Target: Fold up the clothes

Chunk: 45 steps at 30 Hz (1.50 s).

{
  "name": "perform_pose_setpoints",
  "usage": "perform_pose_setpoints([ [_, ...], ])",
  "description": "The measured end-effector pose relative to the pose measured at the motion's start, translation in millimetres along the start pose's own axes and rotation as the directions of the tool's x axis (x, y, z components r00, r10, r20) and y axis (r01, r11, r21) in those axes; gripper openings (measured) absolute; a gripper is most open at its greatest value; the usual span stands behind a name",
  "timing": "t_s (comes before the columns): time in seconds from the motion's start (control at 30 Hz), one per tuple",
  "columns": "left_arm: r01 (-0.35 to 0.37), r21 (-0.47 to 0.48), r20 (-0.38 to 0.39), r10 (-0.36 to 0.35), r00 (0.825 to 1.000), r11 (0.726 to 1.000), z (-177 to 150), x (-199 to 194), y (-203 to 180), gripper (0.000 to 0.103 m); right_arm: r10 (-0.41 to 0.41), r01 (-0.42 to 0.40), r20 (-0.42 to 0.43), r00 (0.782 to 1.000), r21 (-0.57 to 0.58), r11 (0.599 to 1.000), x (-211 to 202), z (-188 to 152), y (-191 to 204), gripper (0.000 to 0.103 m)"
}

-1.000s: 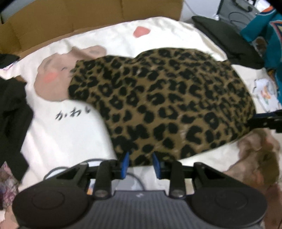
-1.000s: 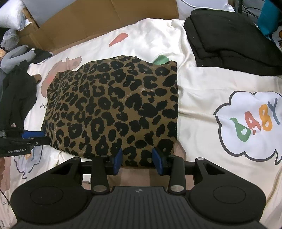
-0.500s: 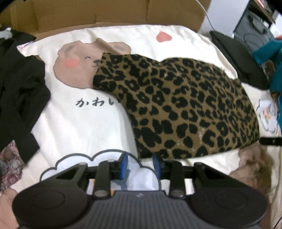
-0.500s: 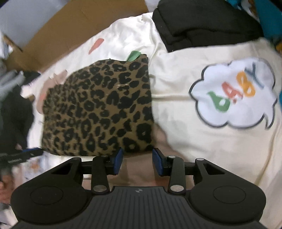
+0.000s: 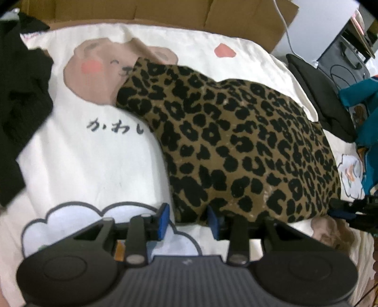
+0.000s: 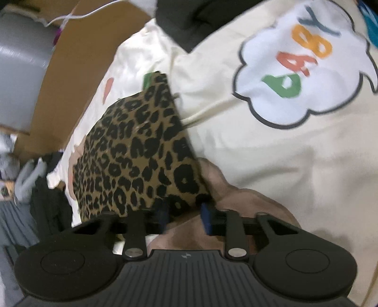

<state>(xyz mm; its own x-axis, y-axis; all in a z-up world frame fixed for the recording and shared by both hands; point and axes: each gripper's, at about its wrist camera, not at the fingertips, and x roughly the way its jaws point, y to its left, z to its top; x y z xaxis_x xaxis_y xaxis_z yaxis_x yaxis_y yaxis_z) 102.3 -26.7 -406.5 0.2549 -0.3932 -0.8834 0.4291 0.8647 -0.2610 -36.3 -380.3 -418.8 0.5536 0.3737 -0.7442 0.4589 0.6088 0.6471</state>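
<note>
My left gripper (image 5: pixel 187 218) sits with its blue pads apart at the near edge of the leopard-print garment (image 5: pixel 236 151), and my right gripper (image 6: pixel 183 216) is parted at its near right corner. The garment lies folded on a cream blanket (image 5: pixel 89 160) printed with a bear and clouds. Cardboard (image 5: pixel 165 11) stands behind; black clothes (image 5: pixel 21 78) lie far left.

surface: cream printed blanket (image 5: pixel 99 165) is spreading ahead of both tools | on it: leopard-print garment (image 5: pixel 236 151) is lying straight ahead | black clothes (image 5: pixel 16 94) are sitting far left | folded black pile (image 5: pixel 326 94) is resting far right
</note>
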Motion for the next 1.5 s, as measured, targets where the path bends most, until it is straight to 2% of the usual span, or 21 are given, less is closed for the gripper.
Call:
perform_pose_setpoints([
  [0.03,0.008,-0.004,0.002,-0.008,1.000,1.000,-1,0,0,0.033,0.006,-0.006,-0.001,1.000,0.014,1.000,0,1,-1,0.017],
  [0.07,0.011,-0.002,-0.001,-0.011,1.000,1.000,0,-1,0,0.023,0.010,-0.010,0.001,1.000,0.020,1.000,-1,1,-1,0.015],
  [0.2,0.020,-0.005,0.002,-0.020,1.000,1.000,0,-6,1,0.016,0.036,-0.037,0.014,0.999,0.043,0.998,-7,0,-1,0.013],
  [0.27,0.032,-0.014,0.004,-0.032,0.999,0.999,0,-7,3,0.017,0.052,-0.053,0.017,0.998,0.066,0.996,-5,0,-4,0.018],
  [0.33,0.045,-0.027,0.001,-0.045,0.999,0.999,0,-7,6,0.021,0.068,-0.069,0.020,0.997,0.090,0.994,-2,-1,-8,0.026],
  [0.37,0.051,-0.043,-0.001,-0.051,0.999,0.998,-1,-5,8,0.025,0.075,-0.077,0.022,0.997,0.102,0.992,-1,-2,-10,0.036],
  [0.4,0.070,-0.070,-0.005,-0.071,0.997,0.995,-2,-4,11,0.034,0.083,-0.085,0.024,0.996,0.113,0.990,1,-2,-12,0.039],
  [0.47,0.108,-0.102,-0.003,-0.109,0.994,0.989,-3,-2,15,0.045,0.098,-0.101,0.028,0.995,0.137,0.985,4,-3,-16,0.040],
  [0.53,0.125,-0.083,0.011,-0.124,0.992,0.989,-4,2,14,0.048,0.114,-0.117,0.032,0.993,0.160,0.980,7,-4,-20,0.039],
  [0.67,0.148,-0.076,0.027,-0.147,0.989,0.986,-6,9,15,0.046,0.137,-0.144,0.050,0.989,0.203,0.969,7,-5,-25,0.038],
  [0.7,0.148,-0.072,0.027,-0.147,0.989,0.986,-6,9,15,0.044,0.135,-0.143,0.052,0.989,0.205,0.968,7,-5,-26,0.034],
  [0.73,0.148,-0.069,0.027,-0.147,0.989,0.987,-6,8,15,0.040,0.134,-0.142,0.053,0.990,0.208,0.968,7,-5,-26,0.032],
  [0.77,0.148,-0.066,0.027,-0.147,0.989,0.987,-6,8,14,0.032,0.132,-0.141,0.054,0.990,0.203,0.969,7,-5,-25,0.025],
  [0.83,0.133,-0.050,0.018,-0.133,0.991,0.990,-6,7,15,0.019,0.128,-0.137,0.056,0.990,0.189,0.972,7,-4,-23,0.023],
  [0.87,0.132,-0.047,0.014,-0.131,0.991,0.990,-6,8,16,0.017,0.126,-0.134,0.055,0.991,0.186,0.973,7,-3,-22,0.023],
  [0.97,0.120,-0.036,0.009,-0.119,0.993,0.992,-5,4,14,0.014,0.116,-0.123,0.049,0.992,0.185,0.975,8,-1,-20,0.024],
  [1.03,0.087,0.004,0.011,-0.087,0.996,0.996,-5,0,8,0.013,0.110,-0.117,0.049,0.993,0.185,0.976,7,-1,-20,0.025],
  [1.13,0.046,0.036,0.019,-0.047,0.999,0.998,-8,-4,1,0.010,0.100,-0.107,0.053,0.994,0.166,0.980,6,-2,-16,0.021],
  [1.2,0.036,0.028,0.015,-0.037,0.999,0.999,-9,-5,1,0.009,0.093,-0.099,0.049,0.995,0.145,0.985,6,-3,-12,0.013],
  [1.5,-0.003,0.054,0.019,0.002,1.000,0.999,-8,-20,-3,0.008,0.090,-0.091,0.024,0.996,0.091,0.992,0,-4,4,0.010],
])
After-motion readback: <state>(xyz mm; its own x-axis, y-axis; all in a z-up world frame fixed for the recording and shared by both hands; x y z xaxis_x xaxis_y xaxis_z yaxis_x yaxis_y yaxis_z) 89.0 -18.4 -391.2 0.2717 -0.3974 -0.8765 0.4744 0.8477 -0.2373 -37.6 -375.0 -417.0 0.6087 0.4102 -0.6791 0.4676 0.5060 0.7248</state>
